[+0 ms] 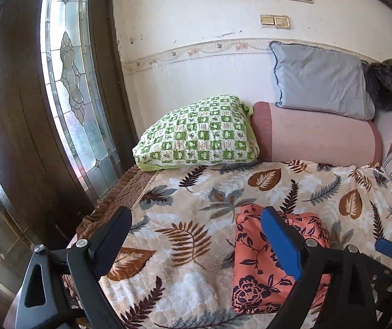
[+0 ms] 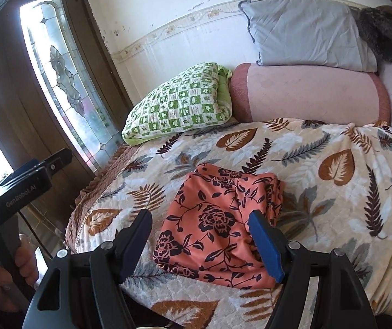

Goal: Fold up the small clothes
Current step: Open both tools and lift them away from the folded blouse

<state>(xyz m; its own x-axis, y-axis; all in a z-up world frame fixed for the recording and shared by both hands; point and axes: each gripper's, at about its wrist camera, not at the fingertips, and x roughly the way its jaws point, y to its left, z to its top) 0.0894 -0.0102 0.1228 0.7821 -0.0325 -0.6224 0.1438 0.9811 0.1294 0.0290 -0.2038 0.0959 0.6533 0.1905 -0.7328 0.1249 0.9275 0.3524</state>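
Bed (image 2: 332, 142) with leaf-patterned quilt, seen from both wrist views. Along the wall lie a pink bolster (image 2: 311, 93), a grey pillow (image 2: 305, 33) resting on it, and a green checked pillow (image 2: 179, 104) beside the bolster. Folded orange floral garment (image 2: 217, 219) lies flat on the quilt, near its front edge. Left hand-held gripper (image 1: 196, 238): jaws spread wide, released, nothing between the pads, the garment partly behind its blue finger. Right hand-held gripper (image 2: 200, 242): jaws apart above the garment's near edge, not pinching it.
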